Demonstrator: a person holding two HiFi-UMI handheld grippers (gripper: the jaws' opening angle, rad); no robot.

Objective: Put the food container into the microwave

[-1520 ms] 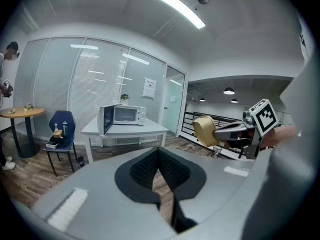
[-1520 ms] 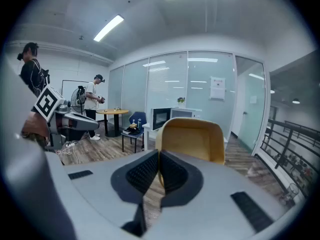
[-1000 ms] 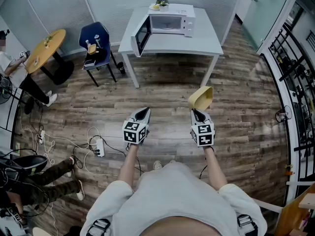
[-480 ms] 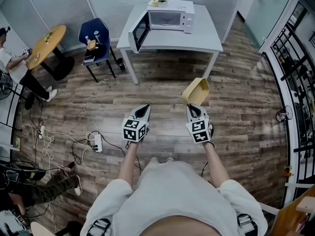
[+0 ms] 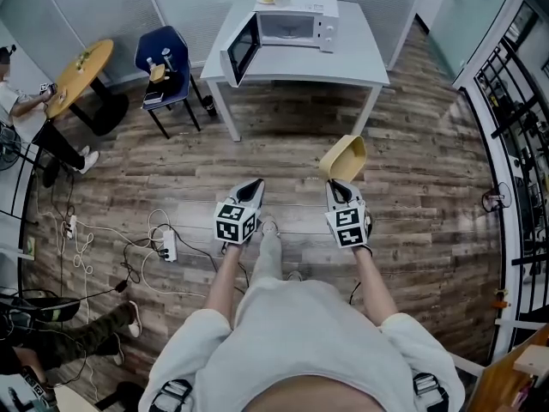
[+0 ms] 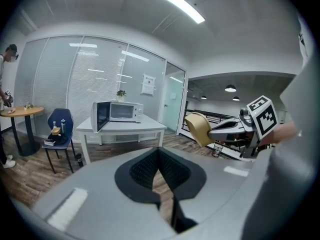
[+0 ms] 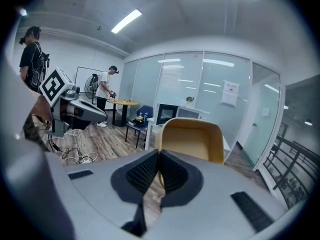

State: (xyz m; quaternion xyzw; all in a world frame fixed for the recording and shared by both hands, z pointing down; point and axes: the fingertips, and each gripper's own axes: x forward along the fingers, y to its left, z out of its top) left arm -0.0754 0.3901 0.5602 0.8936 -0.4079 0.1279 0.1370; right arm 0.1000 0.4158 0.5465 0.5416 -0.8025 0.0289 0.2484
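Tongs in the right hand point(image 5: 337, 187) are pinched shut on the near rim of the yellow food container point(image 5: 344, 159). It hangs tilted over the wooden floor point(image 5: 412, 187), well apart from the microwave point(image 5: 296, 26). Tongs in the left hand point(image 5: 253, 187) are closed with nothing between the jaws. The microwave stands at the far end of a white table point(image 5: 347, 65), its door point(image 5: 242, 57) swung open to the left; any brand on it is too small to read. A white notice point(image 7: 230, 92) on the glass wall is also illegible. The marker cubes point(image 5: 347, 227) carry black-and-white squares only.
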